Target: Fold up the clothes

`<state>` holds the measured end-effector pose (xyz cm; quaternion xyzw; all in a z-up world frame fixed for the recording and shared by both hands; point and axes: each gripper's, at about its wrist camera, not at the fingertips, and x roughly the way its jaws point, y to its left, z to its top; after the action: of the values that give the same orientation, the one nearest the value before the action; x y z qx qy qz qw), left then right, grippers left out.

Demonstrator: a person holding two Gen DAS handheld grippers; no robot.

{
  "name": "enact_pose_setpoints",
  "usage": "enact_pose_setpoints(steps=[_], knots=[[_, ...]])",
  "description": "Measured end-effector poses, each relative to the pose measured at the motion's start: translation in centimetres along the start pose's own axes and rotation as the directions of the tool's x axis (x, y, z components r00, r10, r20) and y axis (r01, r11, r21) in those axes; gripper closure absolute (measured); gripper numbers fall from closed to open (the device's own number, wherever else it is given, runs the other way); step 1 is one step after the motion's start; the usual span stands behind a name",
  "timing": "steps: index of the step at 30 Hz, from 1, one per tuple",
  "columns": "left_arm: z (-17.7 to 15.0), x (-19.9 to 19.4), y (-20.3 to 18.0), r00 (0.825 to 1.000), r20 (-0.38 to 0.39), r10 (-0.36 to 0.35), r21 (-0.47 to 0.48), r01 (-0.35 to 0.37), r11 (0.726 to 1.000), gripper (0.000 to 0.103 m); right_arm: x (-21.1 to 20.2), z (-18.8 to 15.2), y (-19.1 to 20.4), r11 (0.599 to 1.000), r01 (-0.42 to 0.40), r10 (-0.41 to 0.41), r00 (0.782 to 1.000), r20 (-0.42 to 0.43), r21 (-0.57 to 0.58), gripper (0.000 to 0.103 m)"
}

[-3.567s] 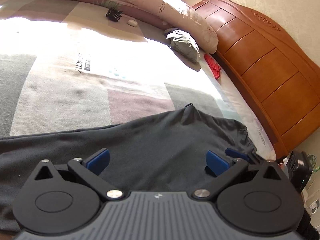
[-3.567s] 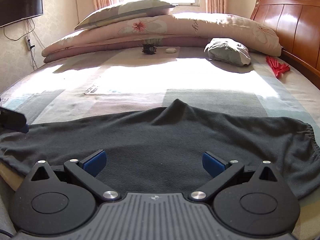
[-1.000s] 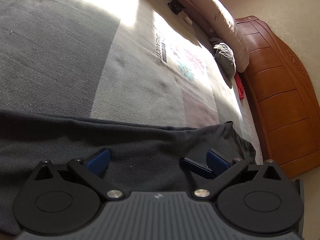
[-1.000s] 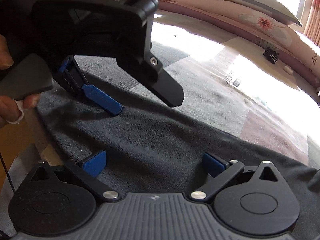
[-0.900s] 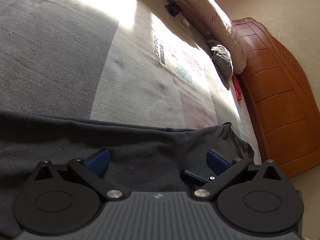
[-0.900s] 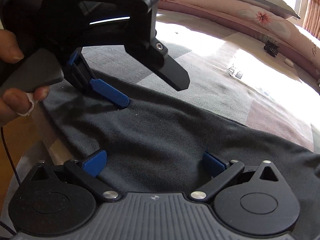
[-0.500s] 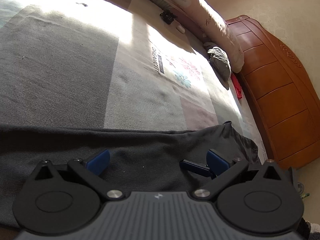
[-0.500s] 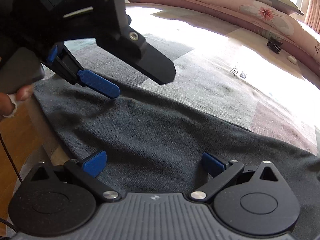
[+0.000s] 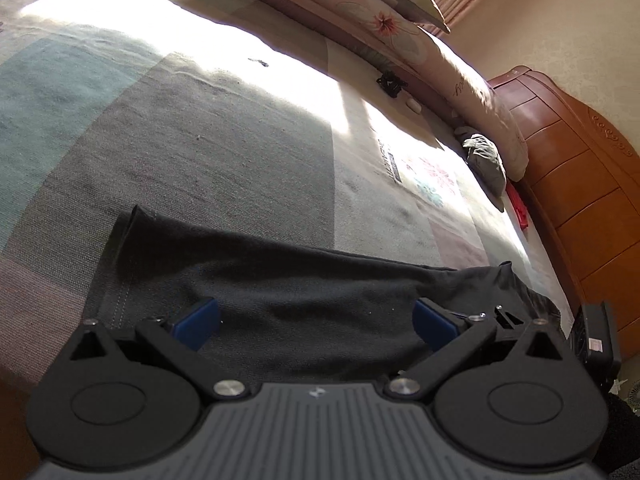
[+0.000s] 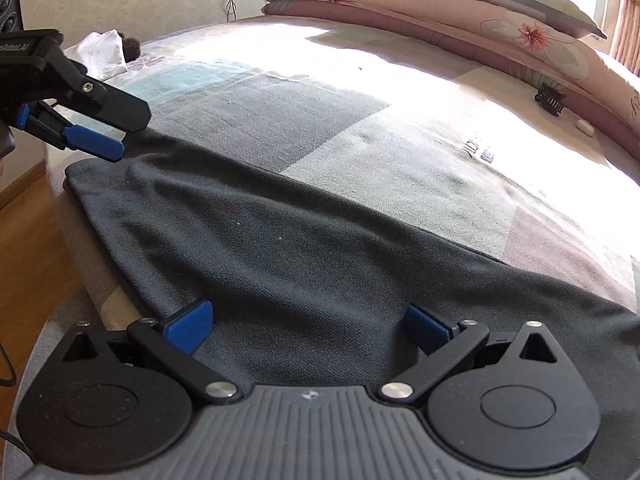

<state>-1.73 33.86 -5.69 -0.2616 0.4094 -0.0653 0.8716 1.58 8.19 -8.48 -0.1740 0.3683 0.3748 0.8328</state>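
The left hand-held gripper [image 9: 316, 322] stood wide open over dark grey trousers [image 9: 304, 292] lying across the bed [image 9: 208, 152]. A wooden headboard [image 9: 580, 184] filled the right of the frame.

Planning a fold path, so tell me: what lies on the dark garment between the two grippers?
Only bare dark garment lies between the left gripper and right gripper, shown in the right wrist view.

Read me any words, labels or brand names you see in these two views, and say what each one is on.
"...Robot.AI", start cut off by the frame edge: on the left gripper body, seen in the right wrist view.
Dark printed block on the bedsheet: letters too skewed to read.
Same print in the left wrist view: too blurred.
Cursive on the pink quilt: not legible.
Small emblem on each gripper housing: a logo, no letters.
White label on a black device: too small.
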Motion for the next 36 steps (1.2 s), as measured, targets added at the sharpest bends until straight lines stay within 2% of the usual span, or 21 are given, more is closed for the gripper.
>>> enact_pose_setpoints(steps=[5, 10, 13, 17, 20, 23, 25, 30, 33, 36], knots=[[-2.6, -0.7, 0.8, 1.0, -0.019, 0.004, -0.012, -0.005, 1.0, 0.001, 0.0, 0.0, -0.2, 1.0, -0.006, 0.006, 1.0, 0.004, -0.005, 0.0], [-0.6, -1.3, -0.4, 0.999, 0.031, 0.016, 0.025, -0.017, 1.0, 0.001, -0.3, -0.1, -0.4, 1.0, -0.004, 0.004, 1.0, -0.009, 0.002, 0.0], [1.2, -0.3, -0.4, 0.997, 0.068, 0.022, 0.033, -0.025, 0.999, 0.001, -0.9, -0.4, -0.2, 1.0, 0.006, -0.006, 1.0, -0.018, 0.01, 0.0], [2.7, 2.5, 1.6, 0.987, 0.081, 0.14, 0.003, -0.141, 0.99, 0.001, -2.2, -1.0, -0.3, 1.0, 0.003, -0.003, 1.0, -0.019, 0.015, 0.0], [2.9, 2.5, 2.6, 0.988, 0.107, 0.111, -0.014, -0.11, 0.994, 0.001, -3.0, -1.4, -0.8, 1.0, 0.007, -0.007, 1.0, -0.019, 0.027, 0.0], [2.7, 1.3, 2.3, 0.986, 0.107, 0.125, -0.043, -0.121, 0.992, 0.001, -3.2, -1.8, -1.4, 0.998, 0.012, -0.01, 1.0, -0.026, 0.054, 0.0], [2.1, 0.0, 1.7, 0.984, 0.118, 0.133, -0.026, -0.13, 0.991, 0.001, -3.2, -2.0, -1.8, 0.997, 0.008, -0.007, 1.0, -0.027, 0.071, 0.0], [-0.4, -3.4, 1.5, 0.984, 0.168, 0.067, -0.047, -0.06, 0.997, 0.001, -2.9, -2.2, -1.9, 0.996, -0.001, 0.003, 1.0, -0.026, 0.087, 0.0], [-2.1, -4.7, 2.4, 0.978, 0.206, 0.024, -0.13, 0.003, 0.992, 0.001, -2.9, -2.3, -1.8, 0.996, 0.0, 0.002, 1.0, -0.021, 0.086, 0.0], [-3.7, -5.3, 3.7, 0.97, 0.245, -0.004, -0.225, 0.061, 0.972, 0.001, -3.0, -2.3, -1.8, 0.996, 0.0, 0.002, 1.0, -0.019, 0.086, 0.0]])
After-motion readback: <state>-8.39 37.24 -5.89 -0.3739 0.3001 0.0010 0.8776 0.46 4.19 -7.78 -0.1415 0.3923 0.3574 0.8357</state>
